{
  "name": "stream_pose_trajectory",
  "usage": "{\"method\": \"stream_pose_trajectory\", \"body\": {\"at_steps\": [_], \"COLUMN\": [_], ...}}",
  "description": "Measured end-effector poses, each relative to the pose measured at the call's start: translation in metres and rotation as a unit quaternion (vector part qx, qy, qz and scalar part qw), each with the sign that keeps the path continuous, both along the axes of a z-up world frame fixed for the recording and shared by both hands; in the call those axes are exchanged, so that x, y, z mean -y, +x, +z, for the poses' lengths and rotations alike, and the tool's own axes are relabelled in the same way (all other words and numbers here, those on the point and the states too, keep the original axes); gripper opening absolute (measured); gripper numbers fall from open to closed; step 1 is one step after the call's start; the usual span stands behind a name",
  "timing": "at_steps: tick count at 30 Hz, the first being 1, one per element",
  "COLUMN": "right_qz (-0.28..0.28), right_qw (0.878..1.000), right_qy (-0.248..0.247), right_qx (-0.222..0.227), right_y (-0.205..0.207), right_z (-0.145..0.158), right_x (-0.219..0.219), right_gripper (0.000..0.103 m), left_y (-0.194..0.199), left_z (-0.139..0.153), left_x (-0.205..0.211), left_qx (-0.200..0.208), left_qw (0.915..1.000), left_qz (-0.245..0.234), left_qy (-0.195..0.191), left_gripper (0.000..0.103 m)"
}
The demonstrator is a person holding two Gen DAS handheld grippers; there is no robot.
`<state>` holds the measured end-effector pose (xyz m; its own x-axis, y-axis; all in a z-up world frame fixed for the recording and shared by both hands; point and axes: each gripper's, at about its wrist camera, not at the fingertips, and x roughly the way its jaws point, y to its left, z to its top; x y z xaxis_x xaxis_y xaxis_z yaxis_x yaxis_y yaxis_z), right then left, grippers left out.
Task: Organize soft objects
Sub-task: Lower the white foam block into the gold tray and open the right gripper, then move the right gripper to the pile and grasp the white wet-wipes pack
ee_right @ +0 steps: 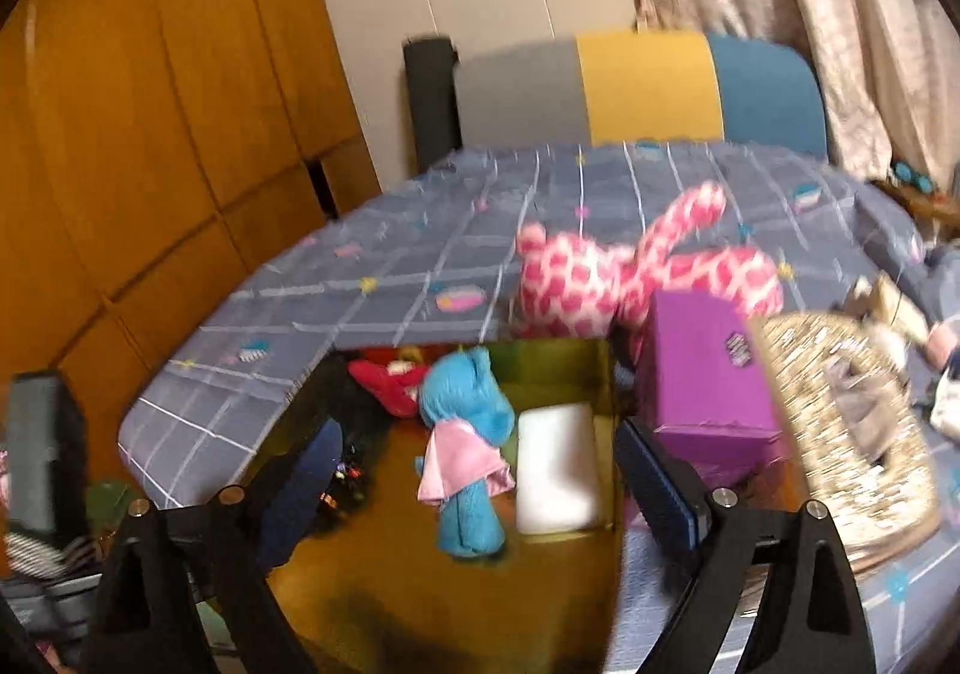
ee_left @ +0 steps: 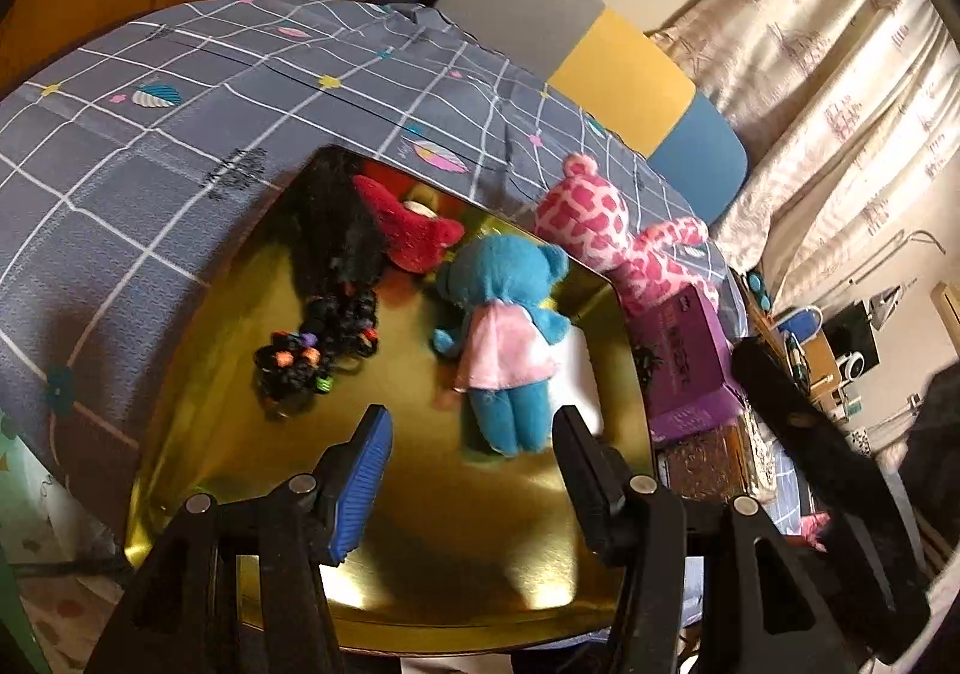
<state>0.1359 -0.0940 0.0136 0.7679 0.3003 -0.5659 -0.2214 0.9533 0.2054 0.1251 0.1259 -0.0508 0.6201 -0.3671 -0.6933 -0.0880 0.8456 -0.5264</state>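
Observation:
A gold tin box lies open on the bed and shows in the right wrist view too. In it lie a blue teddy in a pink dress, a red plush, a black curly wig with coloured beads and a white block. A pink-and-white spotted plush lies on the bed beyond the box. My left gripper is open and empty just above the box, near the teddy's legs. My right gripper is open and empty, its fingers either side of the teddy.
A purple carton stands right of the box. A glittery gold bag lies further right. The grid-patterned grey bedsheet stretches left and behind. A headboard, curtains and a wooden wardrobe surround the bed.

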Motion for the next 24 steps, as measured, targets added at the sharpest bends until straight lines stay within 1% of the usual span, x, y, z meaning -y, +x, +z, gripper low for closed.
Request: {"method": "stream_pose_trajectory", "body": {"at_steps": [3, 6, 10, 13, 14, 15, 18, 20, 22, 24], "right_qz": [-0.015, -0.045, -0.114, -0.175, -0.204, -0.218, -0.278, -0.323, -0.346, -0.371], "right_qw": [0.999, 0.997, 0.99, 0.98, 0.975, 0.972, 0.958, 0.945, 0.938, 0.929], "right_qy": [0.009, 0.022, 0.029, 0.025, 0.022, 0.021, 0.022, 0.018, 0.016, 0.014], "right_qx": [0.036, 0.057, 0.08, 0.087, 0.088, 0.086, 0.068, 0.05, 0.034, 0.009], "right_y": [-0.015, -0.024, -0.036, -0.043, -0.046, -0.048, -0.052, -0.056, -0.058, -0.06], "right_z": [0.016, 0.027, 0.035, 0.036, 0.033, 0.031, 0.02, 0.007, -0.004, -0.019], "right_x": [0.022, 0.049, 0.101, 0.145, 0.164, 0.174, 0.223, 0.258, 0.282, 0.309], "right_gripper": [0.095, 0.096, 0.097, 0.098, 0.098, 0.098, 0.098, 0.098, 0.098, 0.098], "left_y": [0.0, -0.001, -0.002, -0.003, -0.004, -0.005, -0.006, -0.008, -0.011, -0.014], "left_z": [0.001, 0.003, 0.006, 0.007, 0.008, 0.008, 0.01, 0.013, 0.016, 0.022], "left_x": [0.01, 0.022, 0.034, 0.044, 0.047, 0.051, 0.064, 0.071, 0.082, 0.093], "left_qx": [-0.001, 0.0, 0.002, 0.002, 0.002, 0.002, 0.004, 0.01, 0.017, 0.028], "left_qw": [0.9999, 0.9997, 0.9991, 0.9985, 0.9984, 0.9982, 0.9971, 0.9962, 0.9947, 0.9925], "left_qz": [-0.011, -0.024, -0.04, -0.053, -0.056, -0.059, -0.075, -0.085, -0.1, -0.118], "left_qy": [0.002, 0.007, 0.009, 0.012, 0.012, 0.013, 0.015, 0.015, 0.016, 0.015], "left_gripper": [0.056, 0.056, 0.056, 0.056, 0.056, 0.056, 0.056, 0.056, 0.056, 0.056]}}
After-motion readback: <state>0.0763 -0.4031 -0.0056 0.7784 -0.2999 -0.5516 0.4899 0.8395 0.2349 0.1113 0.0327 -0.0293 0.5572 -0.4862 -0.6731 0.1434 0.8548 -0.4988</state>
